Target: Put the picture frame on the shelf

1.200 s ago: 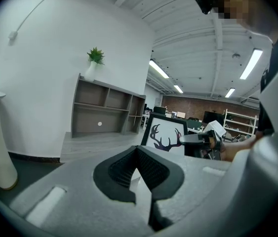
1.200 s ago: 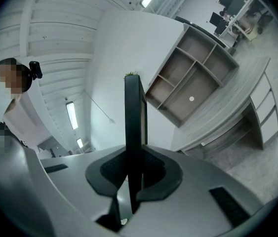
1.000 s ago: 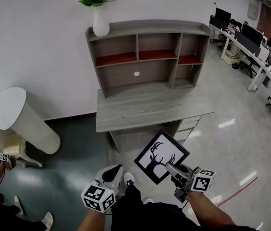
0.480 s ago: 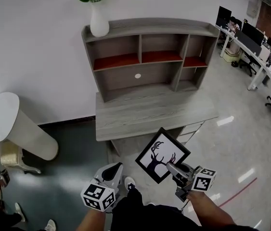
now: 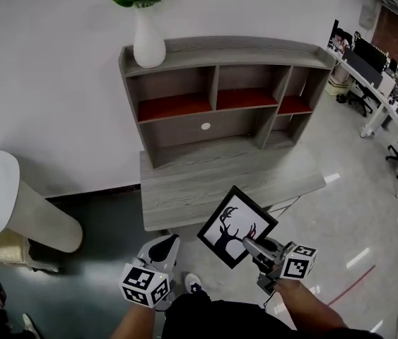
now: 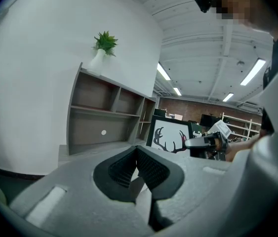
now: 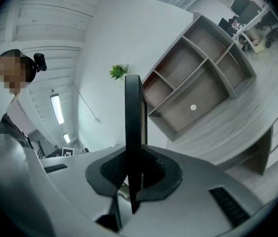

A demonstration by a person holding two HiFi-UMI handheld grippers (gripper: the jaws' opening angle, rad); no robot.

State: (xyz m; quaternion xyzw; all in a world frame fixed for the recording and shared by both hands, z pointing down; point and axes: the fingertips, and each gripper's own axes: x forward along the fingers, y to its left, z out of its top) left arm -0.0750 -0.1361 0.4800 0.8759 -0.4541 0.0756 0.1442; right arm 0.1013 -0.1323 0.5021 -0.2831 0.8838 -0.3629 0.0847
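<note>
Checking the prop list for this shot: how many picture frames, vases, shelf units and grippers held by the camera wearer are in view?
Picture frame: 1
Vase: 1
Shelf: 1
Grippers: 2, left gripper and right gripper
Total: 5

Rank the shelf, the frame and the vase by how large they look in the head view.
1. The shelf, clearly the largest.
2. The frame. It is much nearer the camera, so its lead over the vase may be only apparent.
3. The vase, the smallest.
</note>
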